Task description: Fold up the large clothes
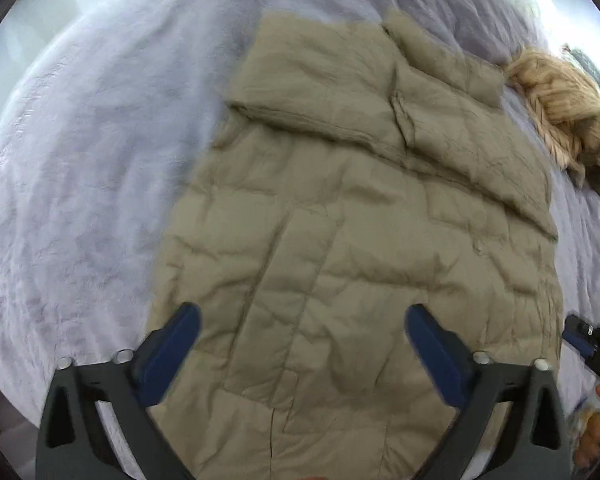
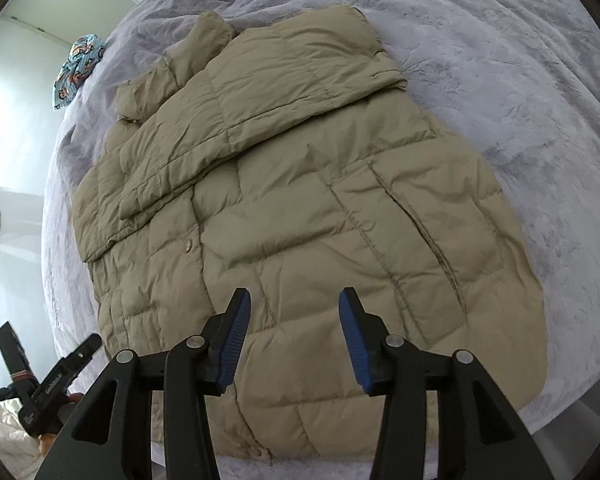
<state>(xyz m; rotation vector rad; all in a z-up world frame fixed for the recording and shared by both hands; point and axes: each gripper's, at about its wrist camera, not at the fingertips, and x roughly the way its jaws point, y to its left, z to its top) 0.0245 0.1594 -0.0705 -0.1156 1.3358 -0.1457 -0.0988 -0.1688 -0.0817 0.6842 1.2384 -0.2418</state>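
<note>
Left gripper [image 1: 302, 334]: jaws are spread wide with nothing between them, held over the near hem of the jacket
Right gripper [image 2: 294, 322]: jaws are parted and nothing is pinched; it is held over the near hem, toward its middle
Jacket [image 1: 340, 248]: a khaki quilted puffer is laid flat on the bed, hem near, collar far; snaps are seen down the front
Sleeves [image 2: 260, 104]: both are seen folded in across the chest at the far end, one lying over the other
Progress: the sleeve folds are judged done; the body is not yet folded hem to collar, and that is judged to be left
Bed cover [image 2: 520, 80]: a lilac plush spread is seen under and around the jacket
Around: a tan knitted garment [image 1: 560, 100] is seen at the far right, just beside the collar; a patterned blue cloth [image 2: 76, 66] lies far left, apart
Obstruction: nothing is seen lying on the jacket; the puffy filling is judged likely to spring a fold back
</note>
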